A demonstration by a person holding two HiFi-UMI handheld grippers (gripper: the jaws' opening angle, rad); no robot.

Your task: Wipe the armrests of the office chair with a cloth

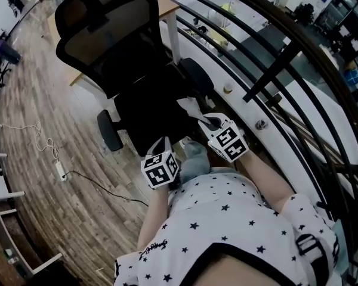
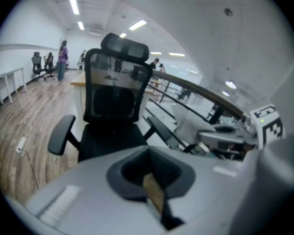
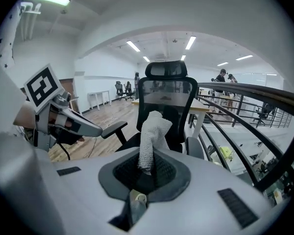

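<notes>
A black mesh office chair stands in front of me. Its left armrest and right armrest are both bare. My right gripper is shut on a white cloth, held over the front of the seat, short of the right armrest. In the right gripper view the cloth sticks up out of the gripper, with the chair back behind it. My left gripper hovers near the seat's front edge; in the left gripper view it looks shut and holds nothing.
A black metal railing curves close along the chair's right side. A wooden desk stands behind the chair. A power strip with cables lies on the wood floor to the left. People stand far off.
</notes>
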